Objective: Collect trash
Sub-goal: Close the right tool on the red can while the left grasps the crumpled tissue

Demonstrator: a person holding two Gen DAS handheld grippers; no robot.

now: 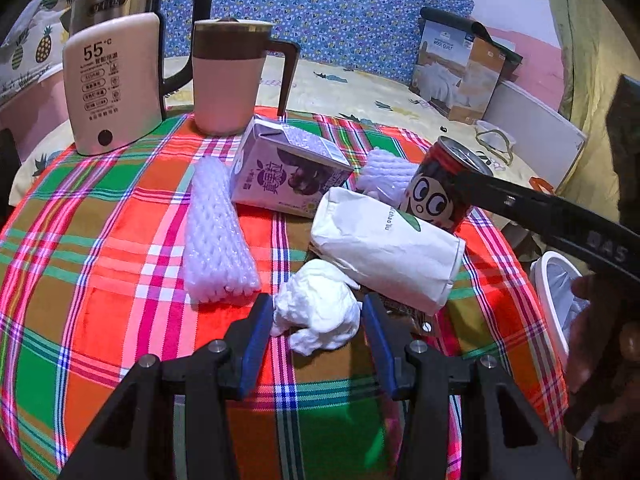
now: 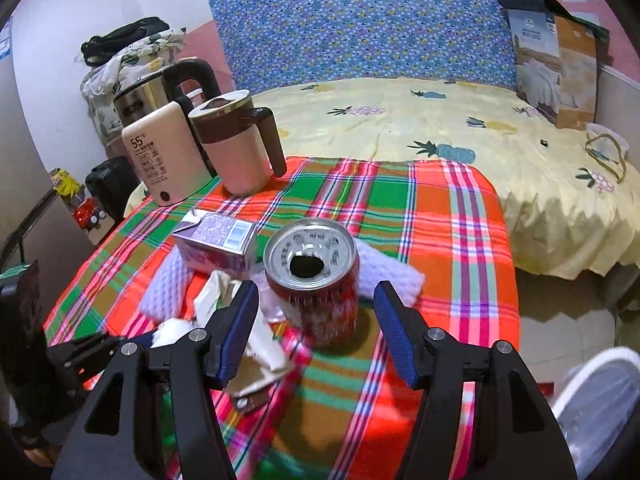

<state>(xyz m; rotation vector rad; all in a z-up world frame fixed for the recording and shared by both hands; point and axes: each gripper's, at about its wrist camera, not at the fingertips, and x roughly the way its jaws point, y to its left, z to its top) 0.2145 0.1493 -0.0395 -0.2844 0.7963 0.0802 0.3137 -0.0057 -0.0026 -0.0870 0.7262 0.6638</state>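
We have collected nothing yet: our left tool point(image 1: 316, 320) straddles the crumpled tissue point(image 1: 318, 310) unclamped, our right tool point(image 2: 316, 320) gapes around the red can point(image 2: 316, 280), all litter remains on the table point(image 1: 100, 240).

Bed point(image 2: 400, 120) w/ pineapple sheet, blue floral headboard point(image 2: 360, 20), white wall point(image 2: 100, 0).

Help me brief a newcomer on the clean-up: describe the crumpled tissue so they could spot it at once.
Start at the plaid tablecloth and find the heap of trash in its middle. At the heap's near edge, in front of the white paper bag, lies the crumpled tissue, between the open pads of the left gripper. It is the only plain white, wadded lump; the foam net sleeve beside it is long and ribbed.
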